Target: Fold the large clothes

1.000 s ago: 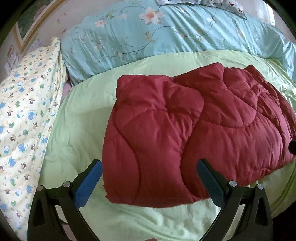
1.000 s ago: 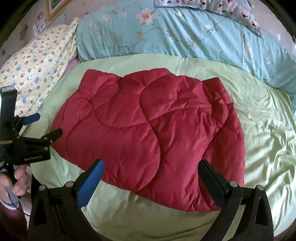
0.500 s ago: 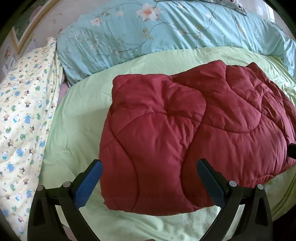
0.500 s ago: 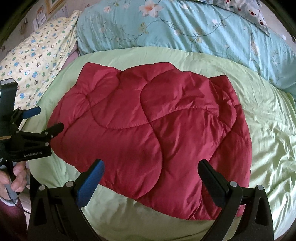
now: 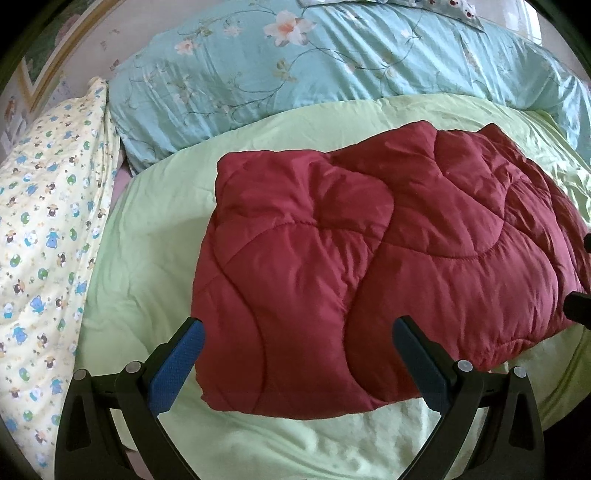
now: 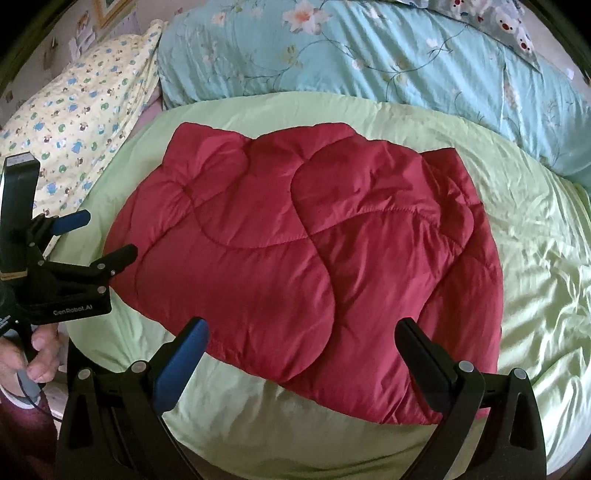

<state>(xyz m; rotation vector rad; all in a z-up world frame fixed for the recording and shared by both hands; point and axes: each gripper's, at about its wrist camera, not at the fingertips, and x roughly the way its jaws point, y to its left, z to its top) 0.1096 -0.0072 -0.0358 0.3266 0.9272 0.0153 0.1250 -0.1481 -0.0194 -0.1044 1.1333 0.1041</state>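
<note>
A dark red quilted garment (image 5: 369,266) lies folded into a thick pad on the light green bed cover (image 5: 147,258); the right wrist view shows it (image 6: 295,258) from the near right corner. My left gripper (image 5: 299,343) hovers open over its near left part, holding nothing. My right gripper (image 6: 303,343) is open above the garment's near edge, also holding nothing. In the right wrist view the left gripper (image 6: 96,240) appears at the left, held by a hand (image 6: 33,354), its fingers spread beside the garment's left edge.
A light blue floral duvet (image 5: 314,62) is bunched along the back of the bed. A yellow cartoon-print pillow (image 5: 40,236) lies at the left. The green cover (image 6: 535,258) is wrinkled to the right of the garment. A picture frame (image 6: 107,11) hangs on the wall.
Both grippers have edged slightly forward and lower toward the garment, which sits a bit lower in the views. The garment itself has not moved. Both grippers stay open.
</note>
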